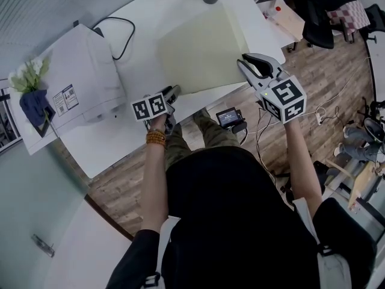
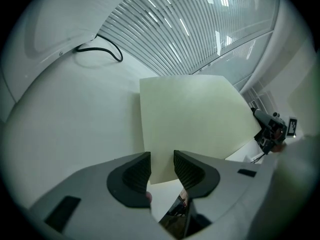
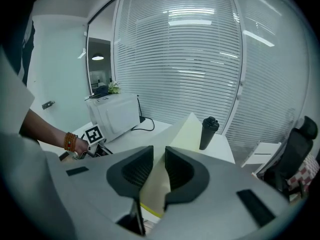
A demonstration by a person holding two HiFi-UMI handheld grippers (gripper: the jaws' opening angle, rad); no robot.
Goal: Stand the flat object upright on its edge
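The right tongs (image 3: 159, 166) pinch the right edge of the thin, smooth, pale-yellow rectangular sheet (image 1: 201, 47); the left tongs (image 2: 161, 166) stand apart around its near corner.

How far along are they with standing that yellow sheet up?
Done: the right gripper is clamped on the yellow sheet, one edge tilted up off the table. In hand: the left gripper sits open at its near corner, fingers not pinching. Left: raising it fully upright on its edge.
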